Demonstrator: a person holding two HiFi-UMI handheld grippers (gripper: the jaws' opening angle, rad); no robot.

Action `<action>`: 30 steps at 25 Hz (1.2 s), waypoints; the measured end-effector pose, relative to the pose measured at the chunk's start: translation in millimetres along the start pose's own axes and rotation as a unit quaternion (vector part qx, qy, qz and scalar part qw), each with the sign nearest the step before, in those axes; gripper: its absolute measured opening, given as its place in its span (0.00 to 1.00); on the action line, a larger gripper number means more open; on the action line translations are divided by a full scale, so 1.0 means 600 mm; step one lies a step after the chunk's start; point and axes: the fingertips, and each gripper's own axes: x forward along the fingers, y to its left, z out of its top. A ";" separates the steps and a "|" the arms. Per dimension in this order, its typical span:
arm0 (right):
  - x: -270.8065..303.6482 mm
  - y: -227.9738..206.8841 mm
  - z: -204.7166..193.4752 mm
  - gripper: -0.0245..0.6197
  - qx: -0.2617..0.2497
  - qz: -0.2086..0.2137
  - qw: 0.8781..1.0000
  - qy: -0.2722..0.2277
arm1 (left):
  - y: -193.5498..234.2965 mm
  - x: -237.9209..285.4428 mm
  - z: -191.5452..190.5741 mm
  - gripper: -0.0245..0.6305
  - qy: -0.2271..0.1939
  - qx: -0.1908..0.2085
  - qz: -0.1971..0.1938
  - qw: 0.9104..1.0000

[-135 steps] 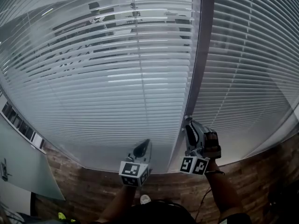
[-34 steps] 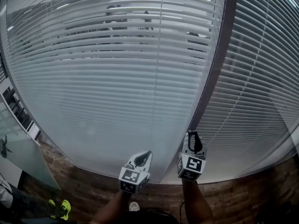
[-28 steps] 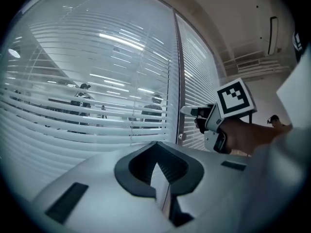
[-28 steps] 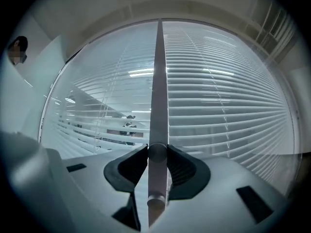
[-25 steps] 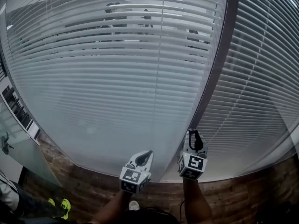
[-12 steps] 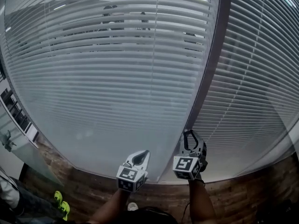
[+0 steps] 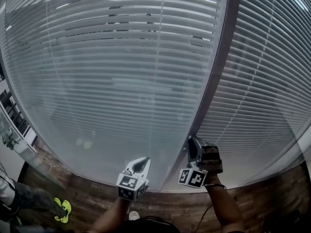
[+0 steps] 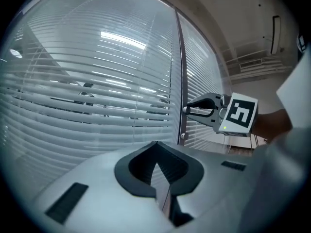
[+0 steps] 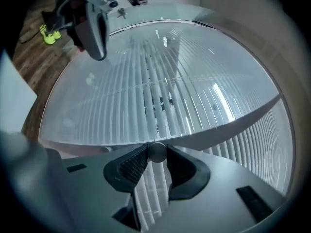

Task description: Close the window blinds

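Right gripper (image 7: 192,147) clamped on small round knob (image 9: 156,152) at frame post (image 7: 214,81), low beside blinds (image 7: 121,81). Left gripper (image 7: 139,165) pinched together, empty, just left. Risk: smooth knob slipping between pads mid-twist, leaving slats part-open.

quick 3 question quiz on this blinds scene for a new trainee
1. Multiple choice: what do the jaws of the right gripper hold?
A) a pull cord
B) a small round knob
C) a blind slat
D) nothing

2. True or false: the left gripper is clamped on a blind slat.

3. Fill in: the knob sits on the dark upright ____ between the two sets of blinds.

Key
1. B
2. False: its jaws are together with nothing in them.
3. frame
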 end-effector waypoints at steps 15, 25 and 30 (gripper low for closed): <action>-0.004 0.024 0.004 0.23 -0.337 0.044 0.940 0.004 | -0.010 -0.005 -0.005 0.04 0.008 0.014 0.000 1.000; -0.008 0.025 0.002 0.23 -0.391 0.031 0.920 0.001 | -0.019 -0.010 -0.008 0.04 0.011 0.021 0.000 1.000; -0.009 0.025 0.002 0.23 -0.451 0.027 0.892 -0.005 | -0.030 -0.012 -0.006 0.04 0.011 0.026 -0.004 1.000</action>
